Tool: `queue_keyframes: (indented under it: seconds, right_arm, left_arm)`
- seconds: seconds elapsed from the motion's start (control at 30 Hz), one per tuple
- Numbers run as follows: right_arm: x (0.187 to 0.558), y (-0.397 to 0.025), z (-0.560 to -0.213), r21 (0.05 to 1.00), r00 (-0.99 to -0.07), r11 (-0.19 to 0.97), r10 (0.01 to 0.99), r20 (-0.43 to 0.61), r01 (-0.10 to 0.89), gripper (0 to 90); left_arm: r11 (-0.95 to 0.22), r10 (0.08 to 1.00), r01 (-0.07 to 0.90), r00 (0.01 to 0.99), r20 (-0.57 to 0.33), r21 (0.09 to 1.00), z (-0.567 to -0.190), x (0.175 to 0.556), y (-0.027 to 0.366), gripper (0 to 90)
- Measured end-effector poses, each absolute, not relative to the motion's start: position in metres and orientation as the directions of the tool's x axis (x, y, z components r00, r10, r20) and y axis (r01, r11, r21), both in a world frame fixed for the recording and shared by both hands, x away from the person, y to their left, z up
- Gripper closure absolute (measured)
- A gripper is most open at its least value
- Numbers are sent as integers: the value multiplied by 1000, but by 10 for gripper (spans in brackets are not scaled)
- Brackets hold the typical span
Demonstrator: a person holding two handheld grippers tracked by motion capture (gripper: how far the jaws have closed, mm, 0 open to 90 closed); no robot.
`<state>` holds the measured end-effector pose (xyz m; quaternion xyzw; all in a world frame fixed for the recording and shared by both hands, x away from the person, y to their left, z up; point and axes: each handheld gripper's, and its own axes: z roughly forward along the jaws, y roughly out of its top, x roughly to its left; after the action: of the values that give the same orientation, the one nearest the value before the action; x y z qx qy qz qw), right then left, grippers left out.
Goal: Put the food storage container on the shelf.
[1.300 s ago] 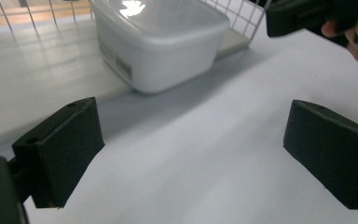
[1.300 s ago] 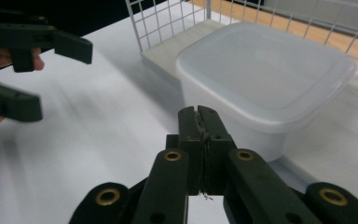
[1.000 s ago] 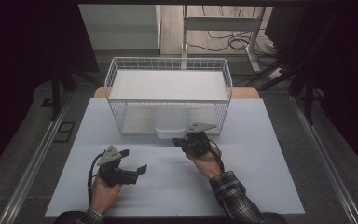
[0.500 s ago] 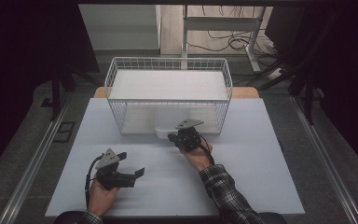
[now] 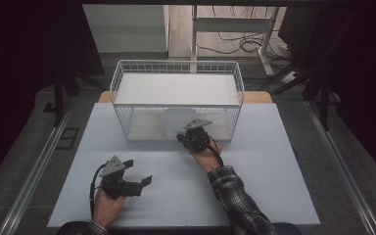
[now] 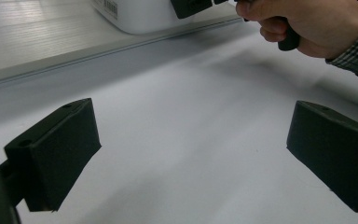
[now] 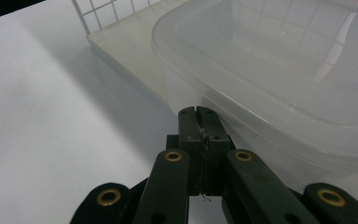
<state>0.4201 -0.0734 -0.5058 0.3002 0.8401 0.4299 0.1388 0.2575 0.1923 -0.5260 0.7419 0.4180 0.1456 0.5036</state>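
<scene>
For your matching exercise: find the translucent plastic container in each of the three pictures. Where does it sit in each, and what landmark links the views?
High view: the plastic container stands centre frame, at the wire basket's near side.
Left gripper view: its white lower corner with a barcode label shows at the top edge.
Right gripper view: it fills the upper right.
Shared landmark: the right hand-held gripper, shut, tip at the container.

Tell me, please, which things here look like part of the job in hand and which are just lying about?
Probably part of the job:
- translucent plastic container
- white wire basket around it
- right gripper, jaws shut, tips at the container's near wall
- left gripper, jaws open, over the table

Just lying about:
- cables on the floor beyond
- white frame behind the basket
</scene>
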Motion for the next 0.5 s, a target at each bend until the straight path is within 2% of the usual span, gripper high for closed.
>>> queue_keyframes:
  seconds: [0.5]
  right_arm:
    - [438, -72, -505, 804, -763, 447, 646, 12, 392, 891]
  left_arm:
    - [-151, 760, 476, 616, -206, 867, -527, 257, 189, 19]
